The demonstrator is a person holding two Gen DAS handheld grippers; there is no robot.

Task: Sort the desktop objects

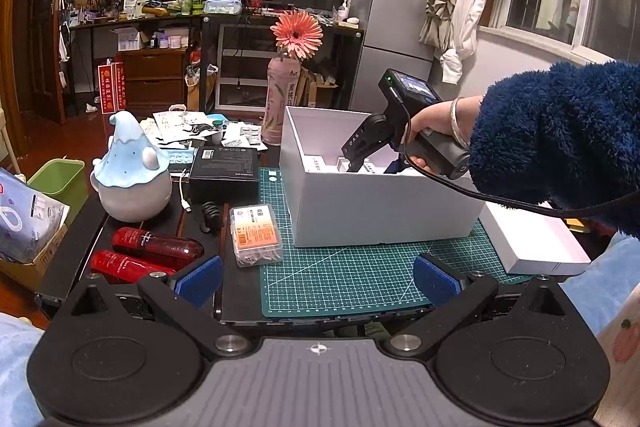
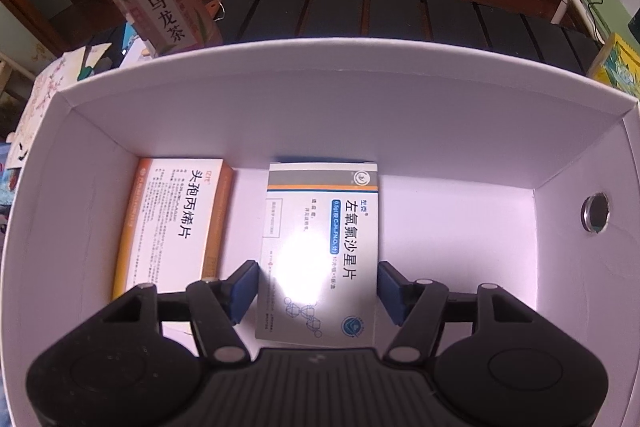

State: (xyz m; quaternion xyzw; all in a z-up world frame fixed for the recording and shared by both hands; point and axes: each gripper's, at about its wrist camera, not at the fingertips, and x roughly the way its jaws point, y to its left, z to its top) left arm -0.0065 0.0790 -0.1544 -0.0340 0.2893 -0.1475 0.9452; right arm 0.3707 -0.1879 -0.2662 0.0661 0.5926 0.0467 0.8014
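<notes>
- Left wrist view: the left hand-held gripper (image 1: 318, 277) hangs over the green cutting mat (image 1: 352, 275) with its jaws spread wide and nothing between them. The white box (image 1: 380, 211) stands on the mat just ahead. To its left on the desk (image 1: 80, 227) lie a clear pill case (image 1: 256, 235), two red bottles (image 1: 156, 247) and a black box (image 1: 224, 171). The right hand-held gripper (image 1: 360, 155) reaches steeply down into the white box.
- Risk here: the cable trailing from the right hand (image 1: 432, 131) crosses the box's near rim. A tug could drag or tip the box.
- Right wrist view: inside the white box, a blue-and-white medicine carton (image 2: 320, 247) lies flat between the pads (image 2: 244, 287). The jaws look parted, with a thin gap on each side. An orange-edged carton (image 2: 176, 219) lies beside it, apart.
- Risk here: if one pad clings while lifting out, the carton could skew or ride up. A sideways exit could knock the orange-edged carton or the box wall (image 2: 580, 267).
</notes>
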